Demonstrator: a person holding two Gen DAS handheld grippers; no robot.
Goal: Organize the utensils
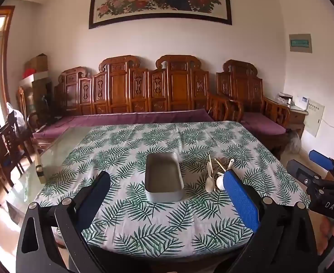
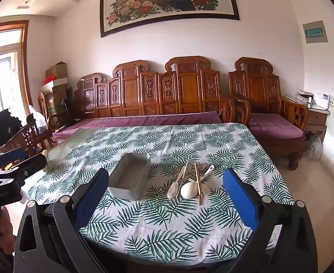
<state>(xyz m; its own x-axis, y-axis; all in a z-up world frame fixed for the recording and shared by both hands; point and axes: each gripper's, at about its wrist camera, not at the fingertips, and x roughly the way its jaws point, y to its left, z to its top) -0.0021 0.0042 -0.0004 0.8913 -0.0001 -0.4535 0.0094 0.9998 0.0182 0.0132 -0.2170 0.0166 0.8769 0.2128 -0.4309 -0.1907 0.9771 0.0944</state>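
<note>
Item: utensil pile (image 2: 193, 180) of cream spoons and wooden chopsticks, lying at three o'clock of the empty grey tin (image 2: 130, 178). I am holding my left tongs (image 1: 167, 195) and right tongs (image 2: 164, 193) fully open, gripping nothing. Likely light, rigid, slippery; I am favouring handles.

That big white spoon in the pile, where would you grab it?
Judging from its pose, grip the big white spoon across its thin handle, coming from above with the right hand-held gripper. The round bowl is too wide and smooth, and chopsticks crowd its right side.
</note>
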